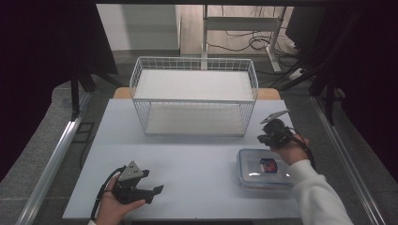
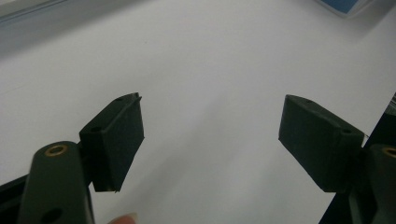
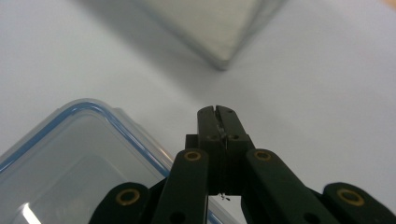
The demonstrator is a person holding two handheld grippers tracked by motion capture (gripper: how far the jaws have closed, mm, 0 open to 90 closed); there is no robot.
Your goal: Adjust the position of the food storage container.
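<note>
A clear lidded food box (image 1: 263, 168) with a blue rim lies on the white table (image 1: 187, 154) at the front right, something red (image 1: 268, 165) inside it. My right gripper (image 1: 260, 138) hovers just beyond the box's far edge, held by a hand in a white sleeve. In the right gripper view its jaws (image 3: 218, 112) are shut together with nothing between them, the box's lid (image 3: 70, 154) just below left. My left gripper (image 1: 151, 182) rests at the table's front left. It stands open (image 2: 212, 126) over bare table.
A white two-level wire rack (image 1: 195, 96) stands at the back middle of the table; its lower corner (image 3: 215, 28) lies ahead of the right gripper. A corner of the box (image 2: 345, 5) lies far ahead of the left gripper. Metal rails run along both sides.
</note>
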